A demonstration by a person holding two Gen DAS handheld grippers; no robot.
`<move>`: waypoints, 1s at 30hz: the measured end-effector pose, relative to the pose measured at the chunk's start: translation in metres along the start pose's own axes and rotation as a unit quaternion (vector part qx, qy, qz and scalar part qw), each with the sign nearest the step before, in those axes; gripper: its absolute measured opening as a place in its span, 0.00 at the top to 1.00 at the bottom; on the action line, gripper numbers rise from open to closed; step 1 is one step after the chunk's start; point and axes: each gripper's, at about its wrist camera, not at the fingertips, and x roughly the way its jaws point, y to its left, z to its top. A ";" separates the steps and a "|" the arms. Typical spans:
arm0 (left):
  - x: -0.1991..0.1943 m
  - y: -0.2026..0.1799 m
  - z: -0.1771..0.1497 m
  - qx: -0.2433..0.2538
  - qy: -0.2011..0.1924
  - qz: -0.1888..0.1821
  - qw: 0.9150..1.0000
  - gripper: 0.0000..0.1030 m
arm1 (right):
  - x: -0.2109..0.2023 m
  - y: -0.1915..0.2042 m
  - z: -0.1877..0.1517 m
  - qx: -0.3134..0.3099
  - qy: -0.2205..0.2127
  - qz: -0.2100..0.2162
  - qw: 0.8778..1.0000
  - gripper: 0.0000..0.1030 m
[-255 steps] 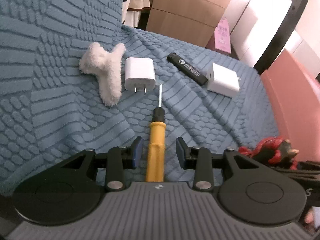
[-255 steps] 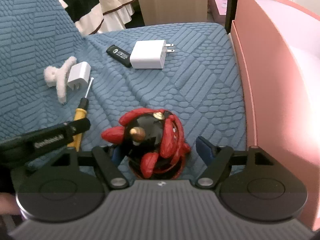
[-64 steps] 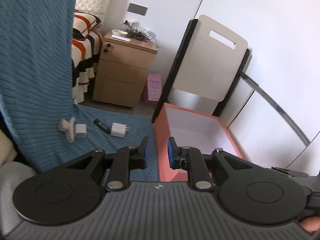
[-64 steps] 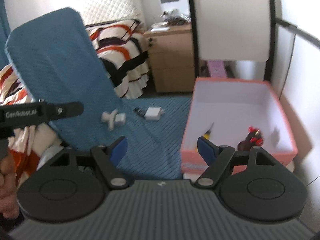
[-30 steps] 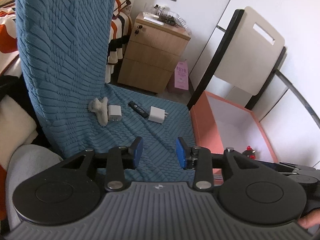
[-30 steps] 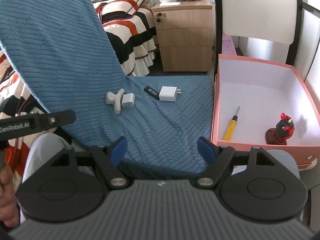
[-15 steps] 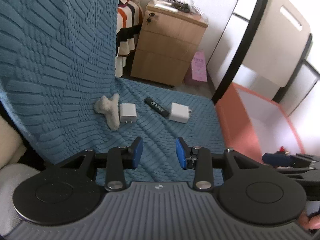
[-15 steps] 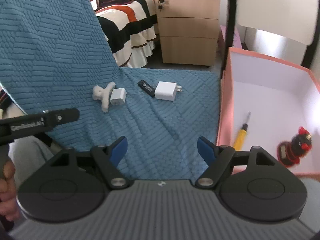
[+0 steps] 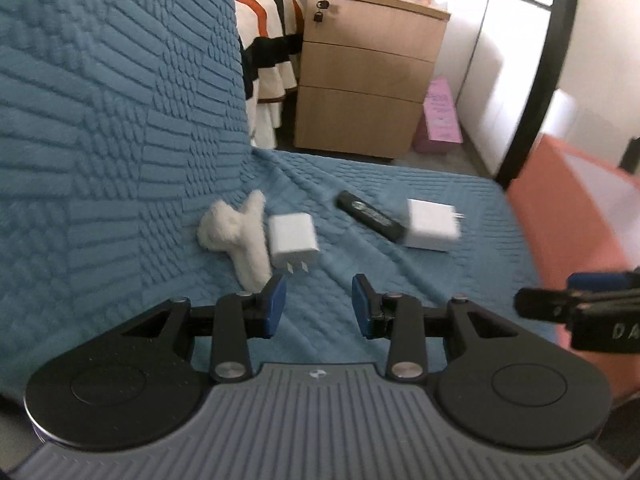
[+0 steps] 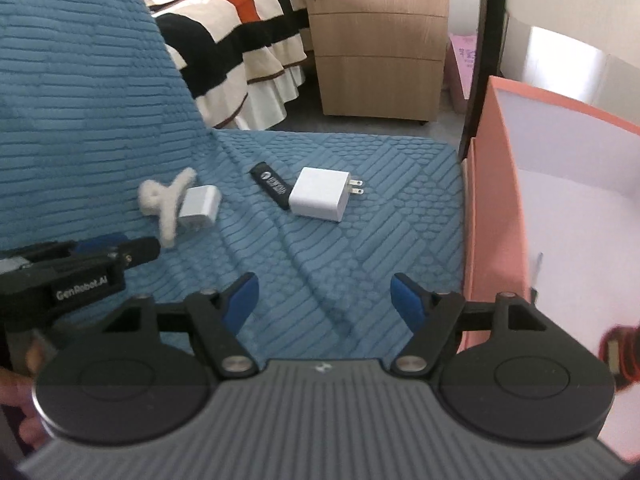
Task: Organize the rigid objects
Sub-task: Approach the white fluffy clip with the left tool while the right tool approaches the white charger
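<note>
On the blue textured cover (image 9: 120,160) lie a fluffy white hair claw (image 9: 236,236), a small white charger (image 9: 293,242), a black stick (image 9: 370,215) and a larger white charger (image 9: 430,225). The same things show in the right wrist view: hair claw (image 10: 166,200), small charger (image 10: 200,206), black stick (image 10: 272,186), larger charger (image 10: 322,193). My left gripper (image 9: 316,306) hovers just short of the small charger, jaws apart, nothing between them. My right gripper (image 10: 324,300) is closing, empty, short of the larger charger. The pink box (image 10: 492,208) stands at the right with a red figure (image 10: 622,354) inside.
A wooden drawer cabinet (image 9: 368,80) and a striped bedspread (image 10: 240,40) stand behind the cover. A black chair frame (image 9: 536,72) rises beside the box. A pink packet (image 9: 440,120) leans by the cabinet. A hand (image 10: 24,408) holds the left gripper at the lower left.
Both grippers have come down and forward toward the cover, so the chargers, stick and hair claw look larger and nearer. The right jaws have narrowed a little. The box slid to the right edge.
</note>
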 end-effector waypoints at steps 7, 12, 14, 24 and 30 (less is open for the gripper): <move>0.051 0.011 0.012 0.020 -0.007 0.056 0.998 0.57 | 0.047 -0.003 0.025 -0.005 0.004 0.007 1.000 0.28; 0.076 0.019 0.019 0.034 -0.011 0.103 0.994 0.57 | 0.078 0.000 0.038 -0.008 0.009 0.009 1.000 0.28; 0.083 0.020 0.022 0.037 -0.011 0.111 0.993 0.57 | 0.089 0.001 0.041 -0.009 0.010 0.008 1.000 0.28; 0.097 0.008 0.024 0.090 -0.024 0.155 0.984 0.34 | 0.118 0.005 0.046 -0.004 0.004 -0.002 1.000 0.28; 0.099 0.015 0.024 0.076 -0.023 0.168 0.983 0.31 | 0.132 0.011 0.050 0.000 0.001 -0.005 1.000 0.28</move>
